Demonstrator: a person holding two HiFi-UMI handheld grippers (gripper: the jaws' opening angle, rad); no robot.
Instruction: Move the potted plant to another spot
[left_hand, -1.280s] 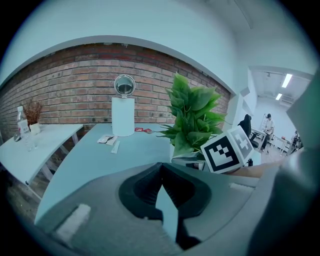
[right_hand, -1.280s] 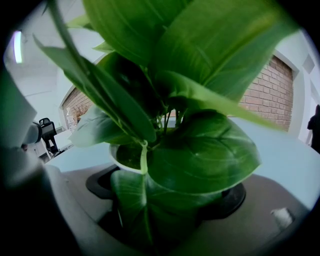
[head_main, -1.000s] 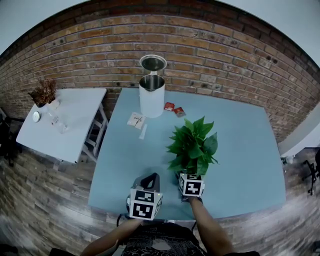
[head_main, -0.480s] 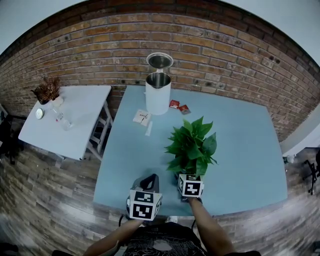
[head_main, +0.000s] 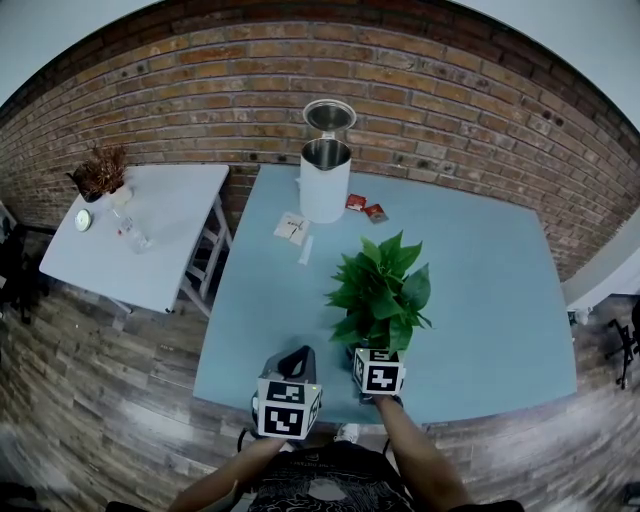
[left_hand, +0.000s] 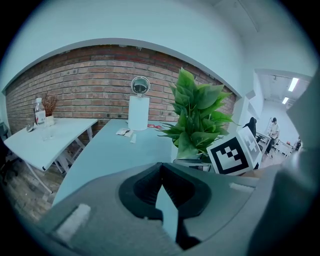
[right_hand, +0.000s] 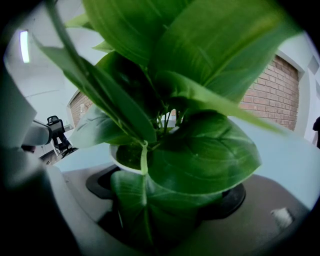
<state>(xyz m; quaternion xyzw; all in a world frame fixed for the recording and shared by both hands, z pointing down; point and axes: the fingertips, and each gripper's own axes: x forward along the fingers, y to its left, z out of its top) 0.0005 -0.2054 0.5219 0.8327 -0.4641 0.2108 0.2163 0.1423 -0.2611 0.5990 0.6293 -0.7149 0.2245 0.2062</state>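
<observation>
The potted plant (head_main: 380, 292), held in the right gripper (head_main: 371, 351), has been carried a little toward the left edge of the table (head_main: 490, 300) and is now nearer the kettle (head_main: 325, 182).

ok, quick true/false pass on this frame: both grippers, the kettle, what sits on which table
The right hand-held gripper has the potted plant between its jaws. True.
The left hand-held gripper grips the kettle. False: its jaws are together on nothing.
The kettle's lid is shut. False: it stands flipped open.
Two red packets lie on the blue table beside the kettle. True.
The dried plant stands on the blue table. False: it is on the white side table.
</observation>
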